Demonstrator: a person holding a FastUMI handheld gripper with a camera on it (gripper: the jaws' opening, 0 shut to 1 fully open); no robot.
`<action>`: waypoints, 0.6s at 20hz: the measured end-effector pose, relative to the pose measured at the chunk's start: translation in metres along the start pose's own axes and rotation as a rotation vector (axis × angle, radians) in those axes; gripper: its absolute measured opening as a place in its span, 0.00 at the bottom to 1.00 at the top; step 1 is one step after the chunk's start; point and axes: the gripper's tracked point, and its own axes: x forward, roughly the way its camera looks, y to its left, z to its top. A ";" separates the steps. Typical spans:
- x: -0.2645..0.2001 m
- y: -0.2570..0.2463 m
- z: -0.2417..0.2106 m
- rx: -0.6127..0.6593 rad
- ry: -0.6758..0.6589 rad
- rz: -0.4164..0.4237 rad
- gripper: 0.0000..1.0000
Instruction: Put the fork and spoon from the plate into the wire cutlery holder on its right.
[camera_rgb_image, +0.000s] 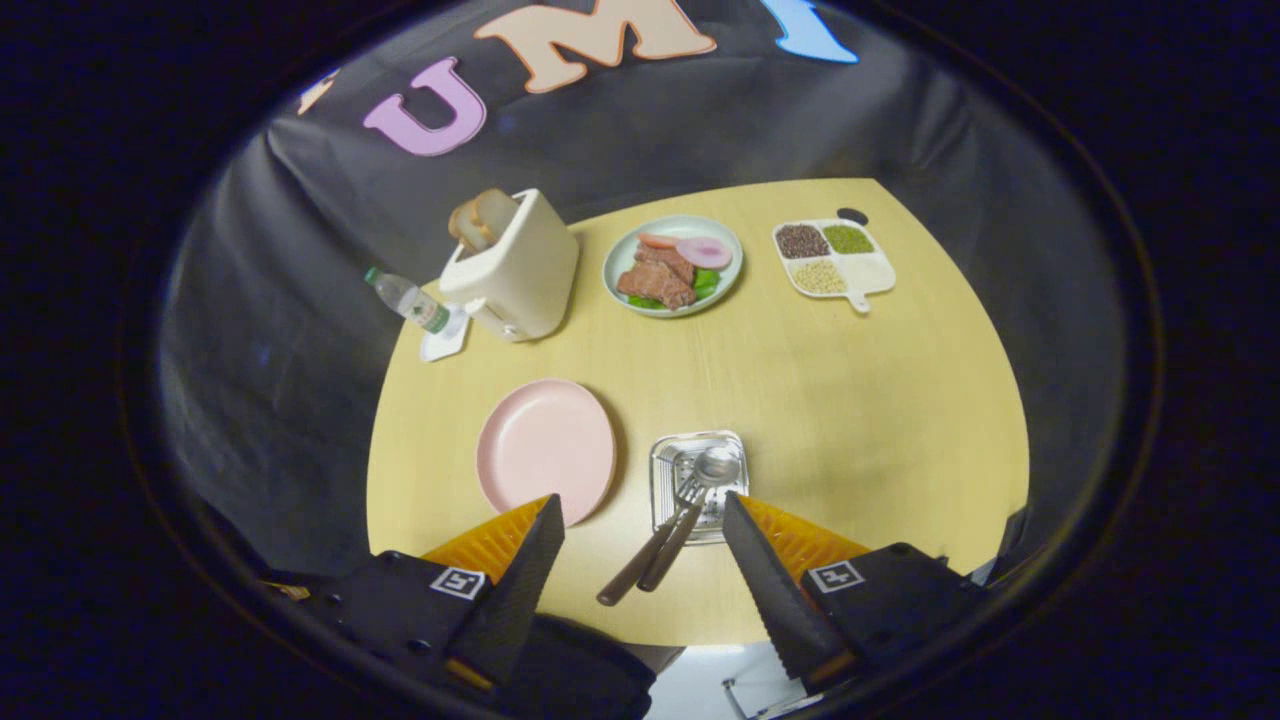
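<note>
Tool (640, 520) open, empty; fork (655, 540), spoon (695, 510) in holder (662, 470)

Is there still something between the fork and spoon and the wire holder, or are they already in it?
Nothing visible stands between: fork and spoon already lie with heads in the wire cutlery holder, handles sticking out. The plate is bare. The gripper is open.

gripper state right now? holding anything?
Gripper: open, fingers spread wide, holding nothing. Fork and spoon lie between the fingers, heads in the wire cutlery holder, handles sticking out.
</note>
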 end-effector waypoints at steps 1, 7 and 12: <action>-0.005 0.001 -0.001 -0.013 -0.028 -0.003 1.00; -0.038 0.028 0.007 -0.111 -0.262 -0.016 1.00; -0.066 0.064 0.024 -0.150 -0.447 0.000 1.00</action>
